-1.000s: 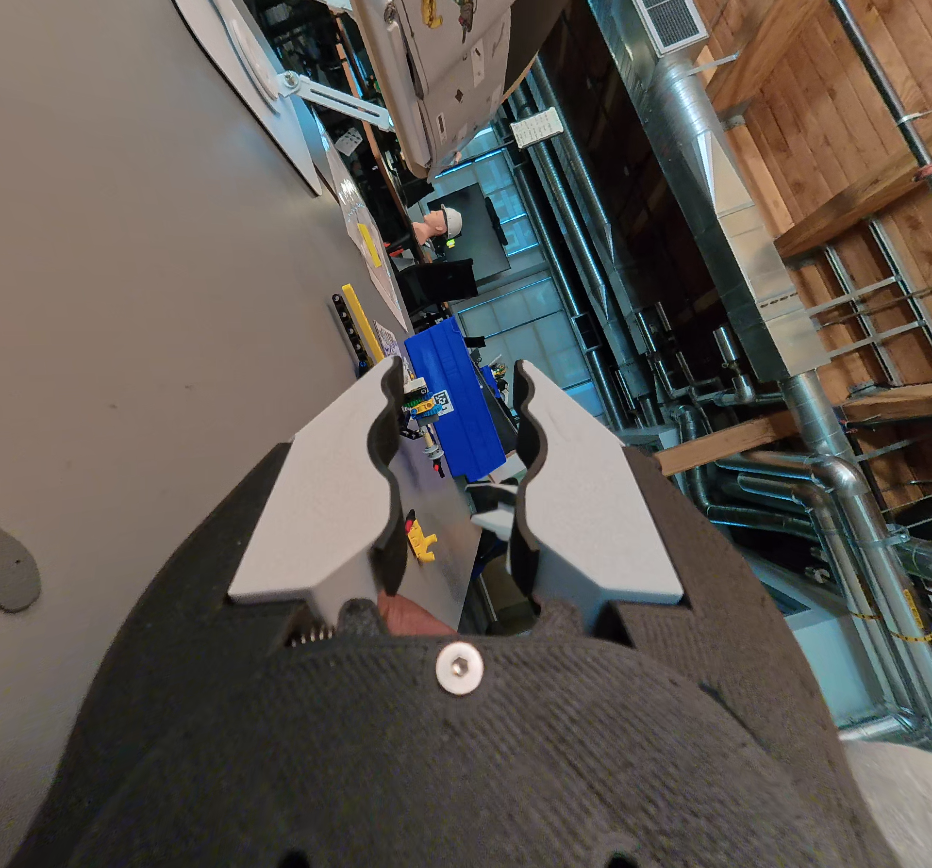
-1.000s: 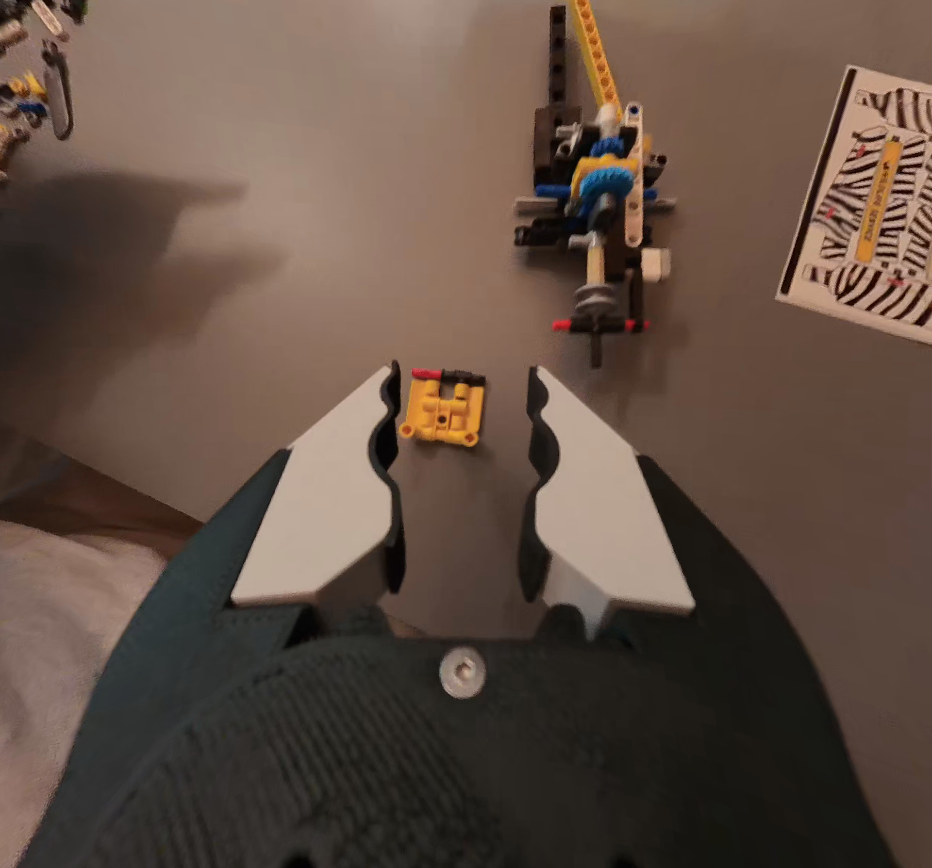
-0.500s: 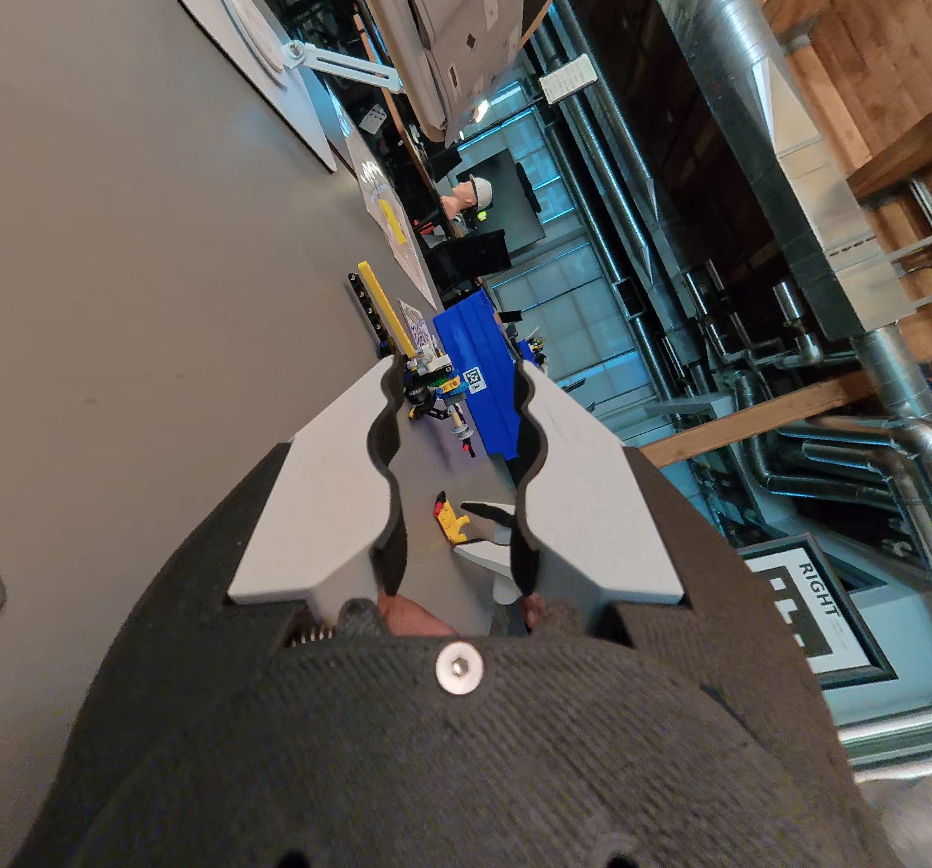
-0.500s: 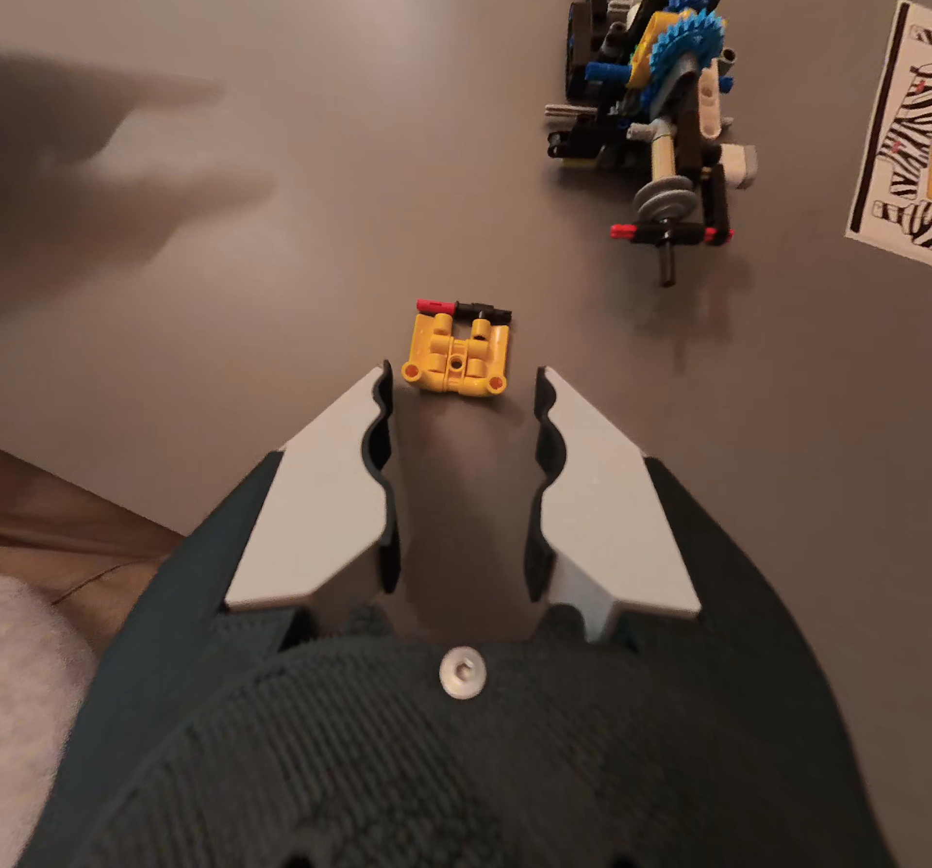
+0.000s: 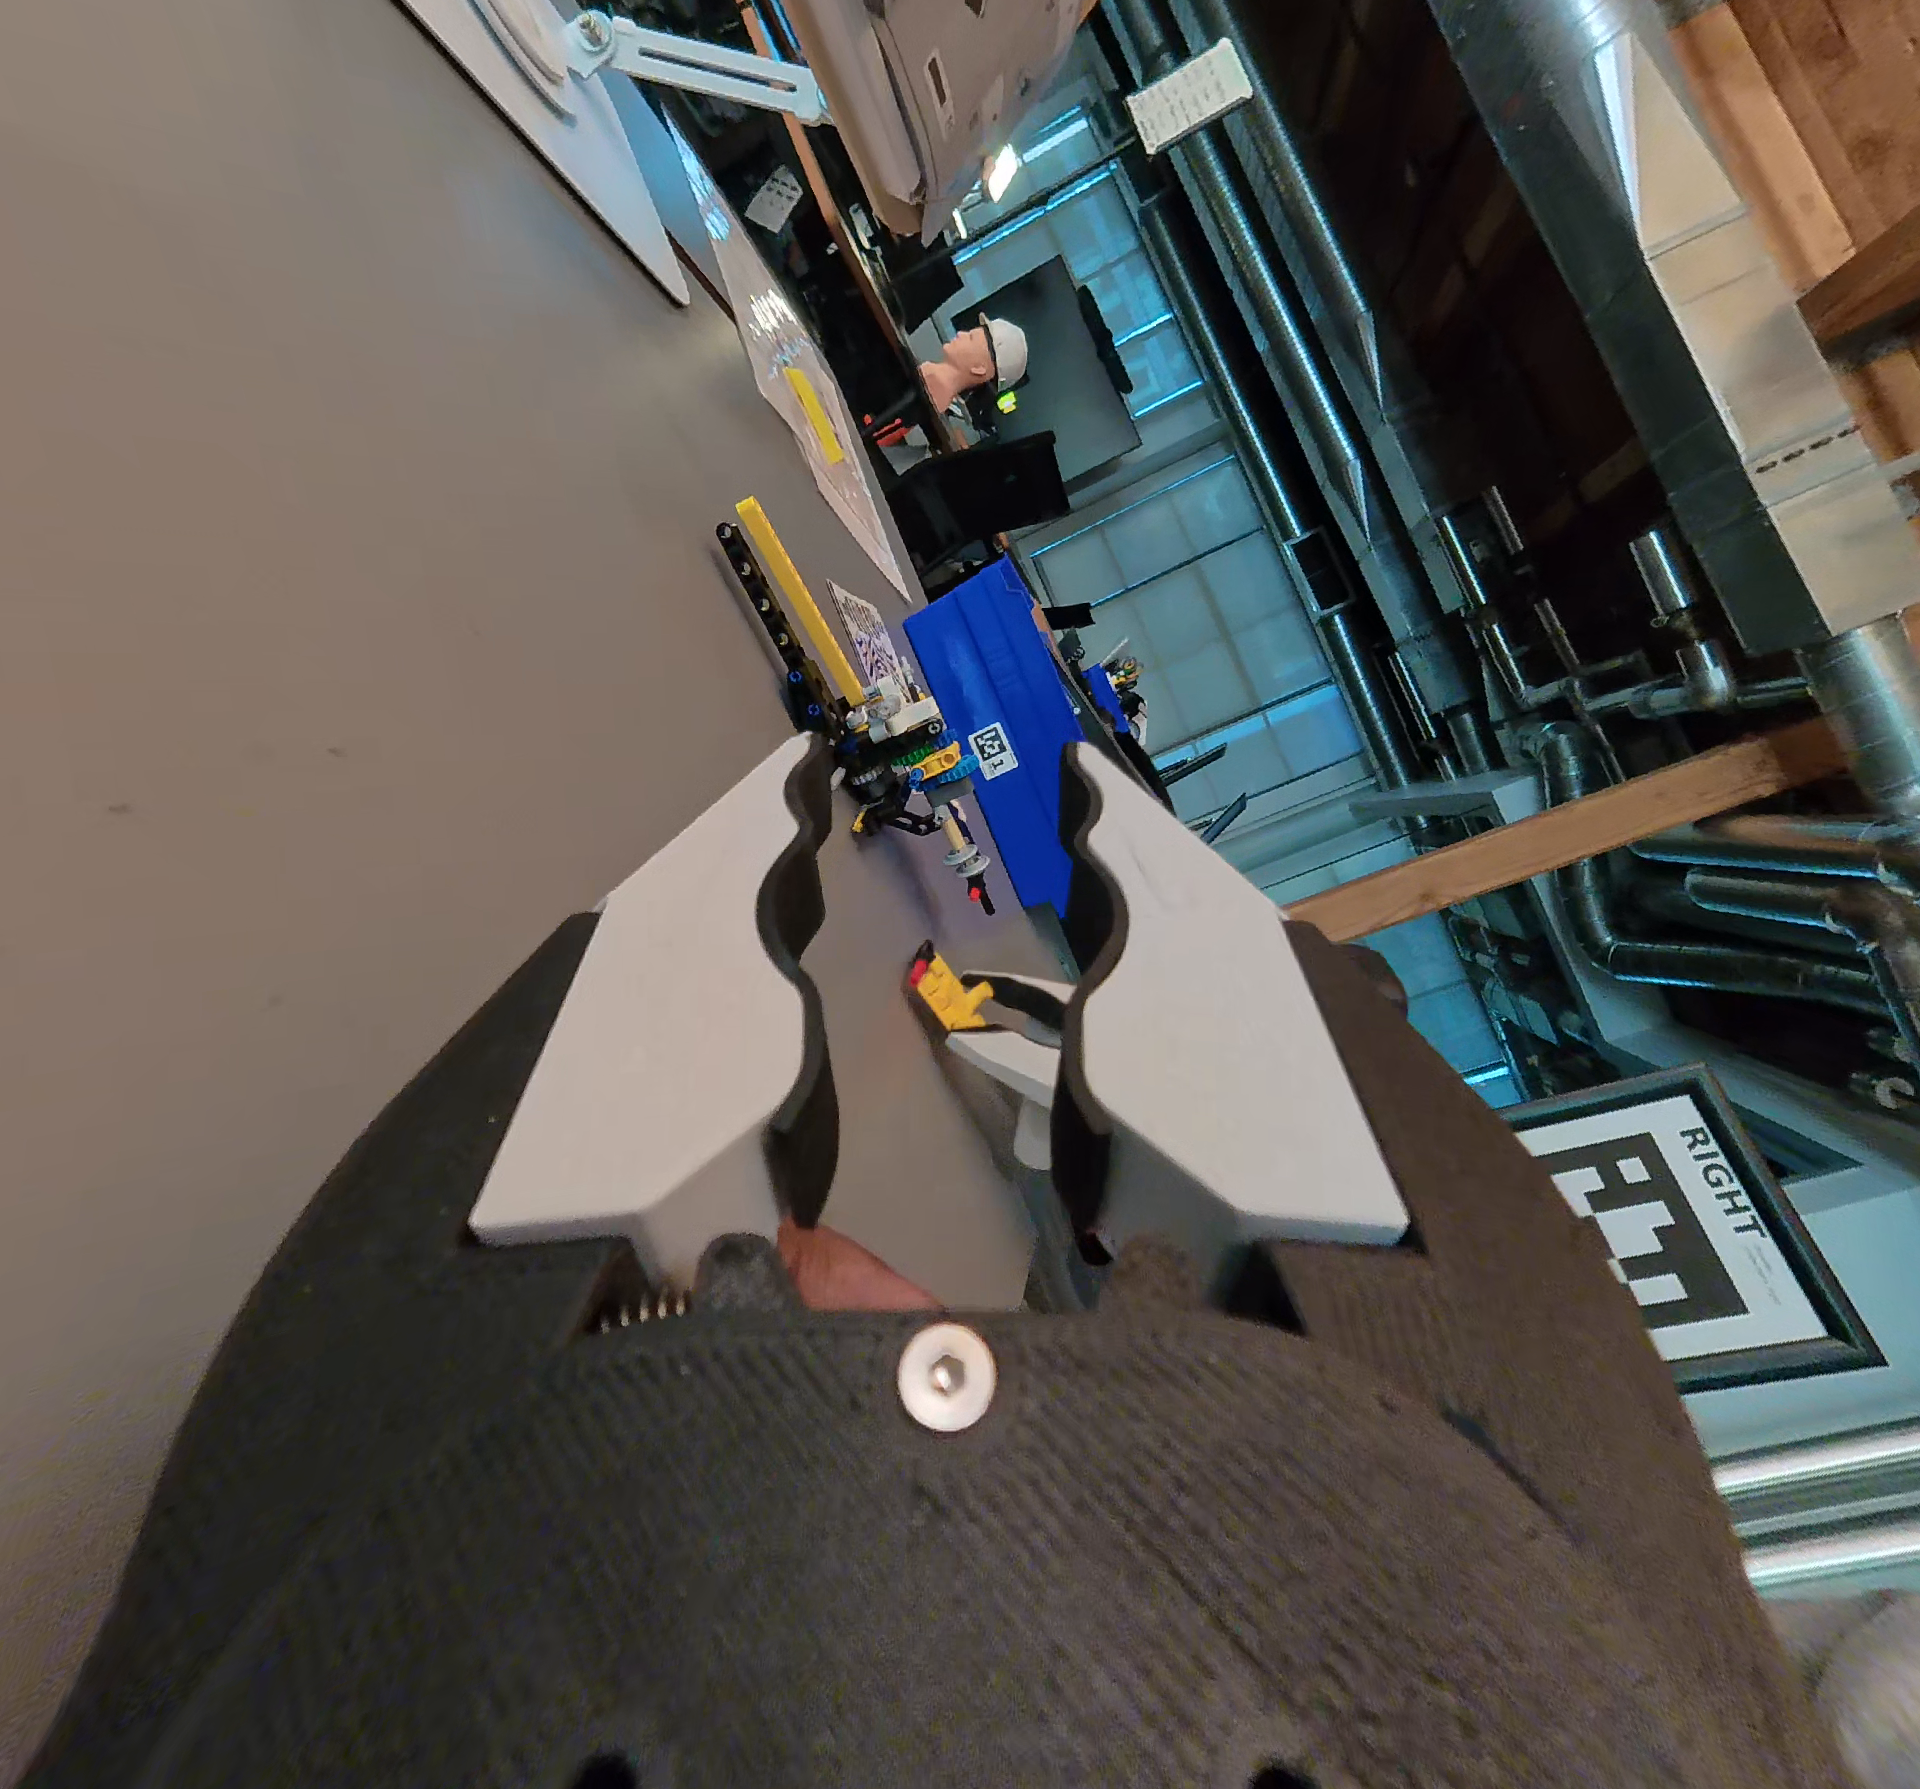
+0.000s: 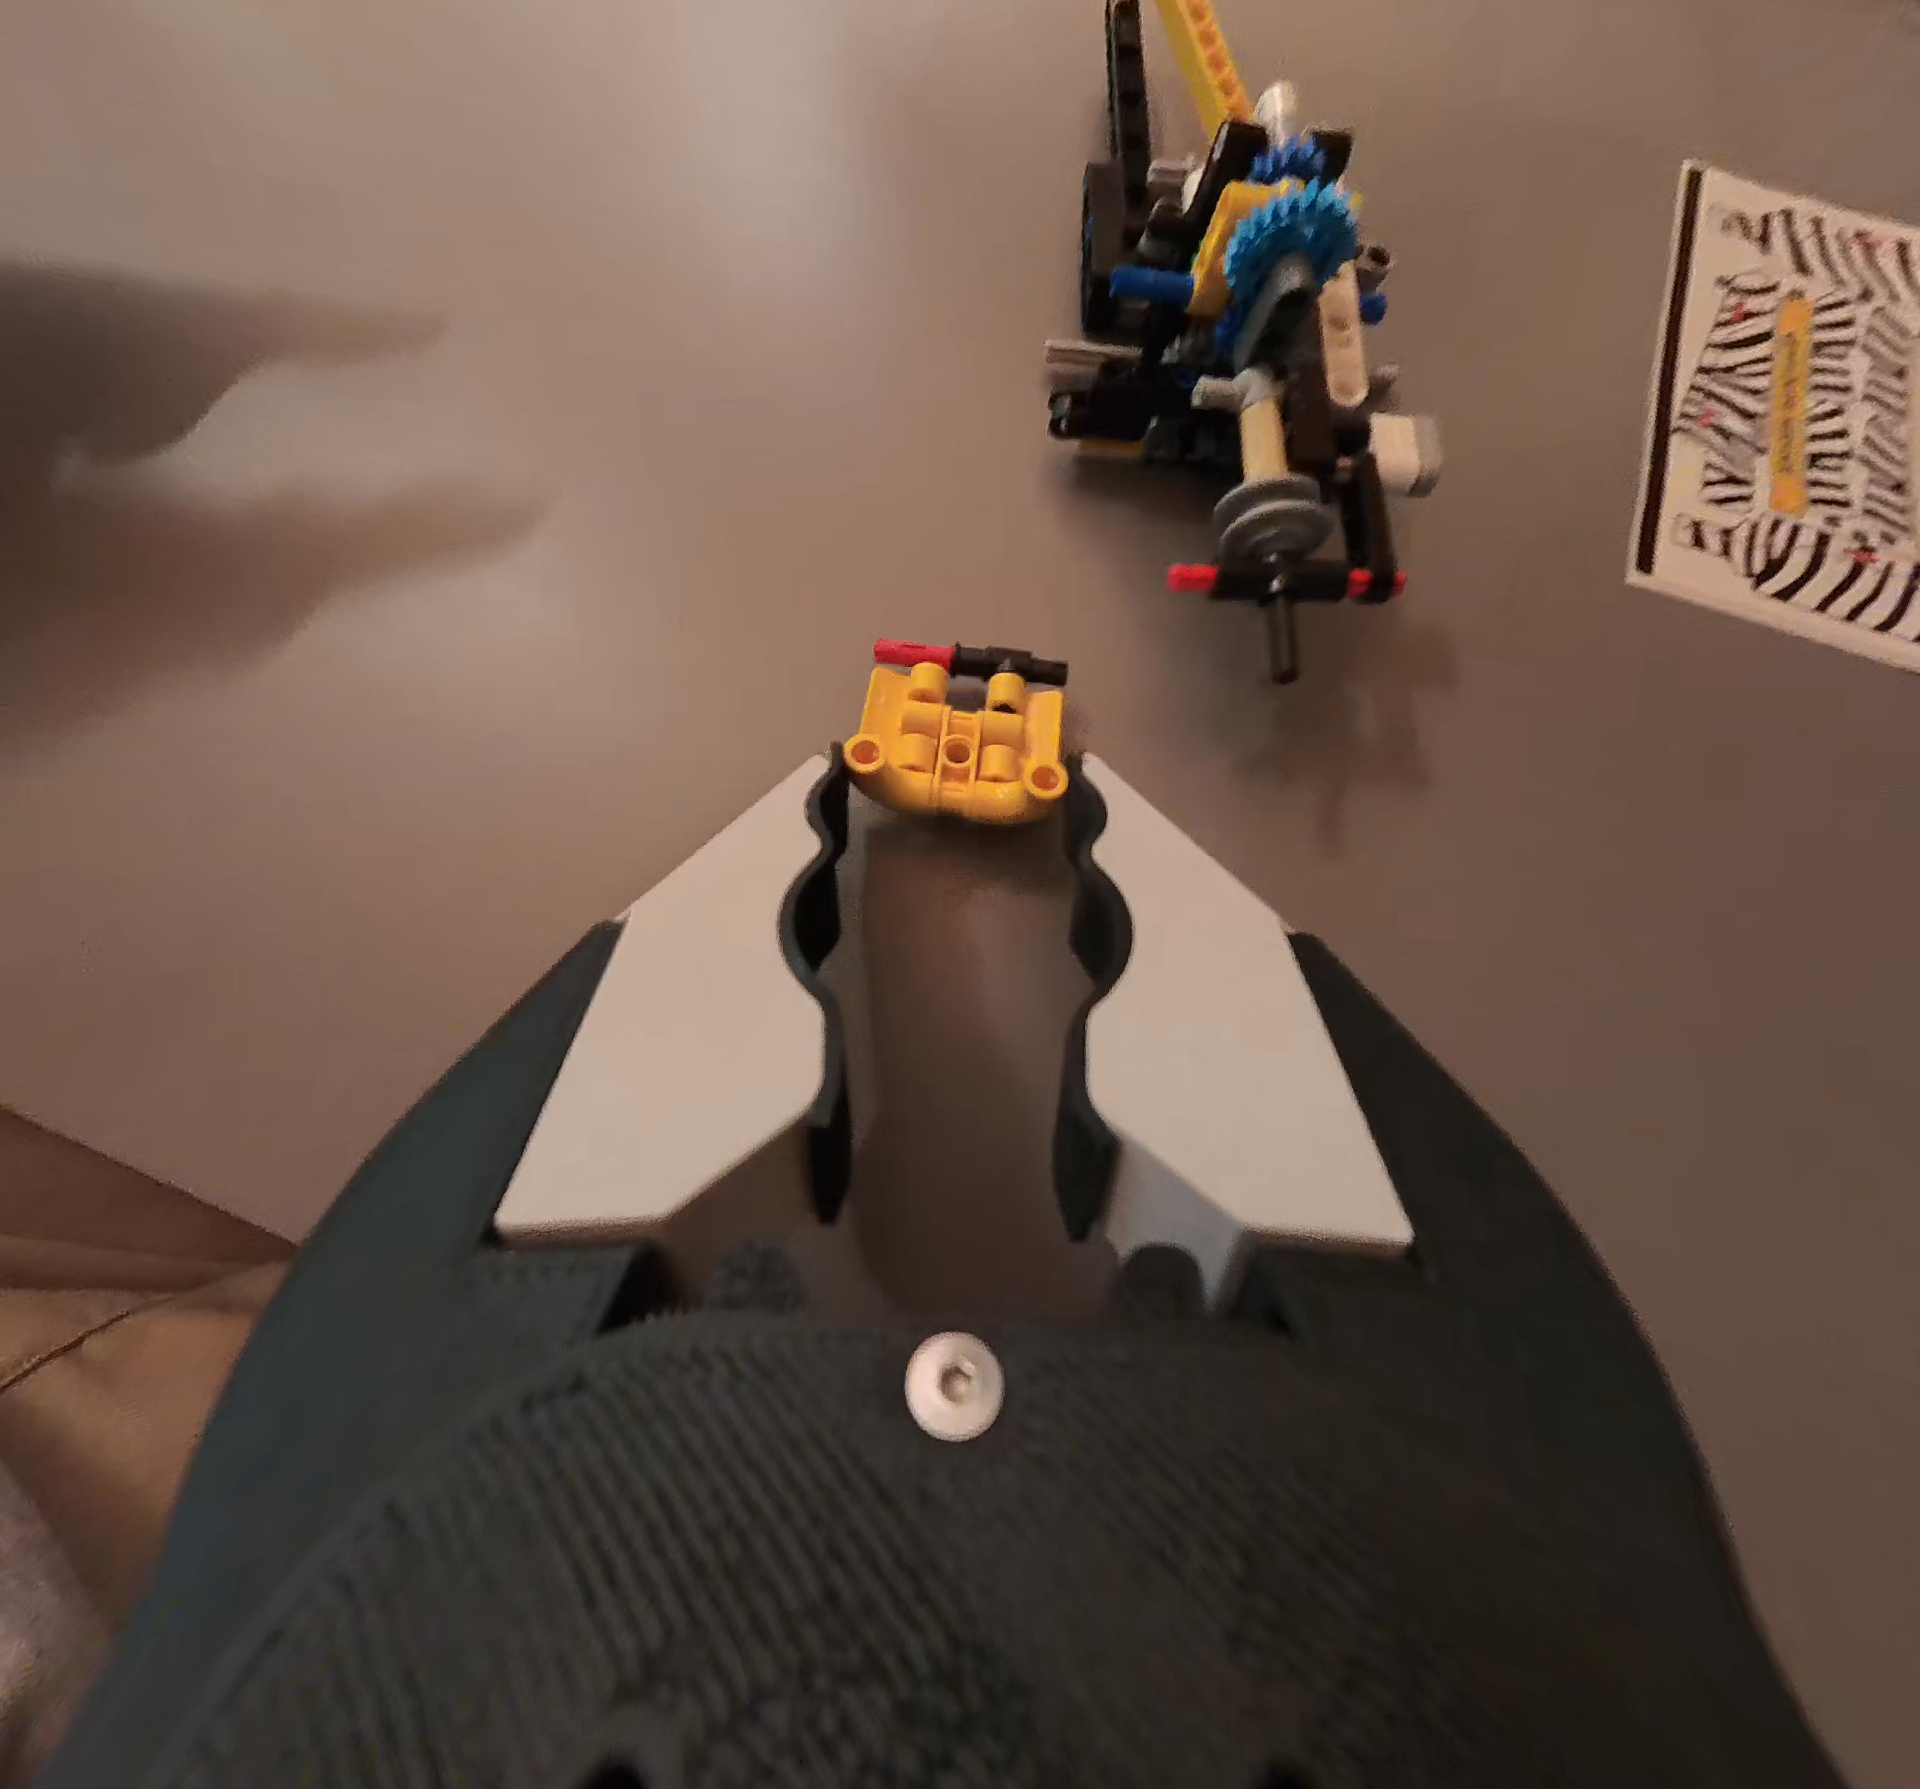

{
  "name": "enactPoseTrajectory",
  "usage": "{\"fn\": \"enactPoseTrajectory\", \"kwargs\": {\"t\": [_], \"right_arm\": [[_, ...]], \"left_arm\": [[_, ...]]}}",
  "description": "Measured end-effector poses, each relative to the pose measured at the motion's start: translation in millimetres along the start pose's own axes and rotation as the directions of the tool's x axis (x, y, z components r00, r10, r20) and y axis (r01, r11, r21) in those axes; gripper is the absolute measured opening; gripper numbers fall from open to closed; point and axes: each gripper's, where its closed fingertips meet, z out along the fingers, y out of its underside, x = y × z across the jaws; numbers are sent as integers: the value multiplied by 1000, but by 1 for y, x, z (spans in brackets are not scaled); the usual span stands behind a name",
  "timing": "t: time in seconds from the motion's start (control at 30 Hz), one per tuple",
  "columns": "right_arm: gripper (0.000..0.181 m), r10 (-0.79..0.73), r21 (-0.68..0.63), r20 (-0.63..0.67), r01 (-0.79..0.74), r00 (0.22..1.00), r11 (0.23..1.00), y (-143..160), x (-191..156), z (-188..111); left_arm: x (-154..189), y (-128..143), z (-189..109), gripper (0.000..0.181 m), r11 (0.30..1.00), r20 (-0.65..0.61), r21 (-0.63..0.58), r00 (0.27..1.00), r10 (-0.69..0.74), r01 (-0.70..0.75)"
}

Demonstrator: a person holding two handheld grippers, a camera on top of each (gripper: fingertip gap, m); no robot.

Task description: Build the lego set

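Right gripper [image 6: 951,773] open around yellow piece [image 6: 954,757].

Right edge of the striped sticker sheet [image 6: 1797,430] cut off by the frame in the right wrist view. Near end of the yellow piece [image 6: 954,747] tucked between the right gripper [image 6: 954,771] fingertips, contact too close to tell. In the left wrist view, same yellow piece [image 5: 948,993] partly hidden behind grey fingers [image 5: 1013,1048] of the other gripper. Half-built model [image 5: 894,763] small there, gears unclear. Blue bin [image 5: 1003,752] partly masked by a finger.
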Motion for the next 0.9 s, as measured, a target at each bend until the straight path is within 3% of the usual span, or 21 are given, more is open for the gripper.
{"fn": "enactPoseTrajectory", "kwargs": {"t": [0.33,0.57,0.77,0.83,0.9], "right_arm": [[41,76,74,-9,-75,997,994,-3,29,-9],[41,49,102,66,-56,997,993,2,42,-24],[41,-64,151,227,29,972,988,-3,50,-41],[41,-89,180,280,38,956,983,-4,54,-47],[41,-102,220,321,31,941,975,-6,59,-53]], "left_arm": [[7,7,4,44,997,-27,-34,997,75,-76],[28,37,18,54,930,-94,-139,939,330,-340],[42,81,47,61,756,-164,-256,798,580,-602],[42,96,63,62,642,-215,-340,721,658,-687],[42,110,78,63,461,-308,-432,607,733,-776]]}}
